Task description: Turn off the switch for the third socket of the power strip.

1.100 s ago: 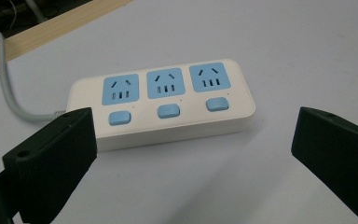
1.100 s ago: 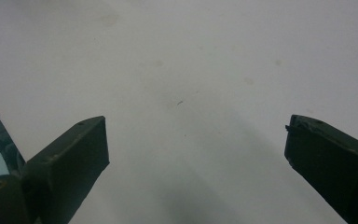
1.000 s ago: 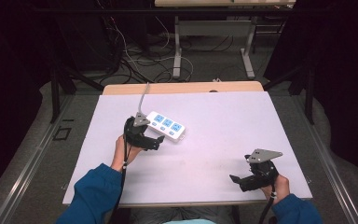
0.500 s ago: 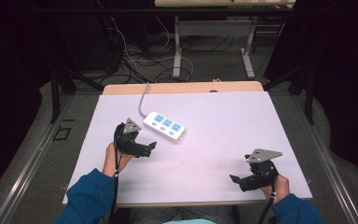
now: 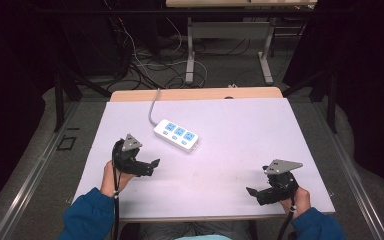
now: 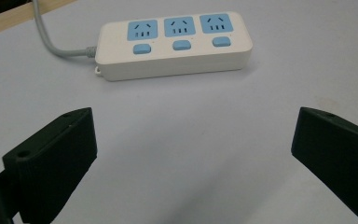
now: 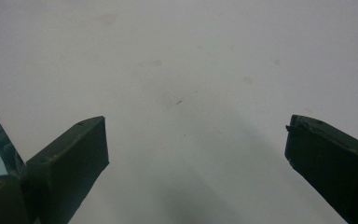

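Observation:
A white power strip (image 5: 177, 134) with three blue sockets lies flat on the pale table (image 5: 230, 145), left of middle; its grey cord (image 5: 152, 106) runs off the far edge. In the left gripper view the power strip (image 6: 175, 45) lies ahead of the jaws, apart from them. My left gripper (image 5: 152, 164) sits near the table's left front, open and empty, pointing right, a short way in front of the strip. My right gripper (image 5: 252, 192) rests at the right front, open, with bare tabletop (image 7: 191, 93) between its jaws. The left gripper (image 6: 193, 149) jaws stand wide apart.
Beyond the table's far wooden edge (image 5: 195, 93) stand metal desk legs (image 5: 190, 50) and a tangle of cables (image 5: 145, 60) on the floor. A metal rail (image 5: 35, 170) runs along the table's left side. Blue sleeves (image 5: 87, 215) come in from below.
My left gripper has drawn back from the power strip toward the near left of the table, leaving the strip where it lies. The right gripper has stayed put.

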`<action>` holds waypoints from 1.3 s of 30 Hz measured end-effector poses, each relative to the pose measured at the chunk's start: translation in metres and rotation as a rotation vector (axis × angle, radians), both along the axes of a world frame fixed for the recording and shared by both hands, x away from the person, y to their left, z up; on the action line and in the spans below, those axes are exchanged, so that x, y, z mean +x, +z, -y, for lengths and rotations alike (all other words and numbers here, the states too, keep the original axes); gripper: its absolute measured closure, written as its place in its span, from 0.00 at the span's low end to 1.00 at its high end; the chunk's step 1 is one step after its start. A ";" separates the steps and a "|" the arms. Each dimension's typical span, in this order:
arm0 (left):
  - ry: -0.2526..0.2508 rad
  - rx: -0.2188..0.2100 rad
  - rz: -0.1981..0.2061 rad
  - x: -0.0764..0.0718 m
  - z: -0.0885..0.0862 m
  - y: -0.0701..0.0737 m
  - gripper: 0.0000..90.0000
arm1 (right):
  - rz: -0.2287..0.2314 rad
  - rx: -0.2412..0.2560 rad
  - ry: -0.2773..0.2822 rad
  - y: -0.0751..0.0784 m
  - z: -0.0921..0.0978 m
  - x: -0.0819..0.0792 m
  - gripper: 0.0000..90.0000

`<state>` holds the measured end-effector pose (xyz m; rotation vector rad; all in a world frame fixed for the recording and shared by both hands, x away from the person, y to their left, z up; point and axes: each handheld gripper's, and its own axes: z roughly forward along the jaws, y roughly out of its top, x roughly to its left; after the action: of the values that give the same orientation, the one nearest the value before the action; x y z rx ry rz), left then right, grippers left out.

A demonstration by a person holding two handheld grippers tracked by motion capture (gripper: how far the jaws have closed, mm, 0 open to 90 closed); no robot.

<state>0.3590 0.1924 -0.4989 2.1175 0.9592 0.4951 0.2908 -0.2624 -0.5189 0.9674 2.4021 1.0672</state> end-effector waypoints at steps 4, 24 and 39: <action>0.009 -0.001 -0.001 -0.006 -0.005 -0.001 0.00 | -0.001 -0.002 0.000 0.000 0.000 0.000 0.06; 0.027 0.015 0.000 -0.033 -0.027 -0.003 0.00 | -0.005 -0.002 0.000 0.000 0.000 0.000 0.06; 0.041 0.015 0.017 -0.052 -0.043 -0.008 0.00 | -0.010 -0.003 -0.002 0.000 0.000 0.000 0.06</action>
<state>0.3066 0.2357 -0.5071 2.1077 0.9940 0.5412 0.2908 -0.2626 -0.5190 0.9760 2.4092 1.0597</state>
